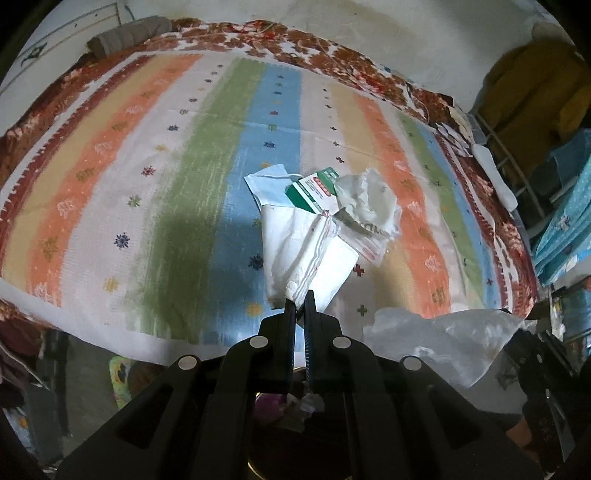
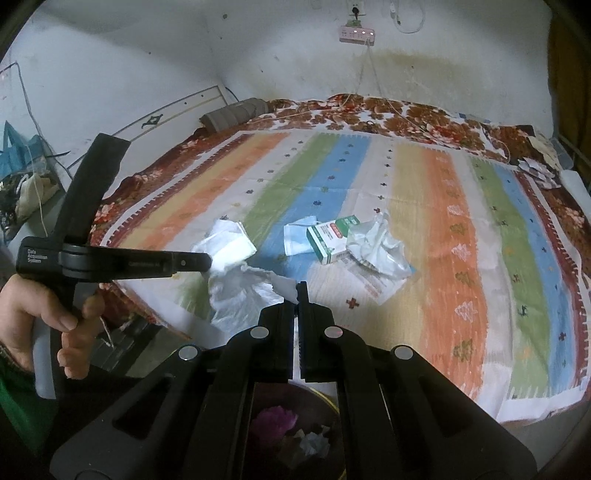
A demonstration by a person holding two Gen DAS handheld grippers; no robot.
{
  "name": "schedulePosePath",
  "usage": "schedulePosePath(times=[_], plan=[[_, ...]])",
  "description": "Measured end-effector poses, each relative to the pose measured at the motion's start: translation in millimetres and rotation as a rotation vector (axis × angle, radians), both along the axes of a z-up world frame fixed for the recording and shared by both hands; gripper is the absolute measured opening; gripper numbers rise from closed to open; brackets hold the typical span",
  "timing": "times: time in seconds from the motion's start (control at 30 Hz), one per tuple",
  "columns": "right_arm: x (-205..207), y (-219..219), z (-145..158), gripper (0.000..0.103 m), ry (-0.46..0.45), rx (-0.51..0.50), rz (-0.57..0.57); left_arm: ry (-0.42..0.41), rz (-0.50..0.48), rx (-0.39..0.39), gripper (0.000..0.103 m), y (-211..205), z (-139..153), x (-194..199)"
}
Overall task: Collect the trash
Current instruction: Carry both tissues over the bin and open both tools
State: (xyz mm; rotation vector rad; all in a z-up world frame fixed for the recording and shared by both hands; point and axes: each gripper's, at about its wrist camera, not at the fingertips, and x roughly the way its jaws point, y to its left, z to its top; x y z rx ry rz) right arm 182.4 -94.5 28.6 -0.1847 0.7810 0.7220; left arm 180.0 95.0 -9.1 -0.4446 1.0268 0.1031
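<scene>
My left gripper [image 1: 300,297] is shut on a corner of a white paper wrapper [image 1: 306,251], which hangs in the air in front of the bed. From the side it shows in the right wrist view as the left gripper [image 2: 208,261], held by a hand [image 2: 55,314]. My right gripper [image 2: 297,291] is shut on a thin, see-through plastic bag [image 2: 240,299], which shows at the lower right of the left wrist view as the plastic bag [image 1: 443,343]. On the striped bedspread [image 2: 454,206] lie a blue face mask [image 2: 297,236], a green-and-white box [image 2: 328,238], crumpled white plastic [image 2: 380,247] and a printed leaflet [image 2: 369,284].
A dark bin [image 2: 330,397] with a purple scrap and crumpled tissue in it stands below both grippers, at the bed's near edge. A power strip [image 2: 356,34] hangs on the wall. Small packets [image 2: 535,171] lie at the bed's far right, and a grey roll [image 2: 236,112] lies at its head.
</scene>
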Motion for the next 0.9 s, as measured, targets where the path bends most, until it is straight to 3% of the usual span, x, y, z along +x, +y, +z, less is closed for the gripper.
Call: schedulePosePath(times=[0.43,0.9], plan=[[-28,-32,-7,0.001,0.054,-0.005,-0.035,-0.052,-0.037,-0.028,0.004,-27,5,-32],[-74,-52,-23,0.001,0.074,-0.017,0.006,-0.1,-0.033,-0.057,0.004,-48,8,-85]])
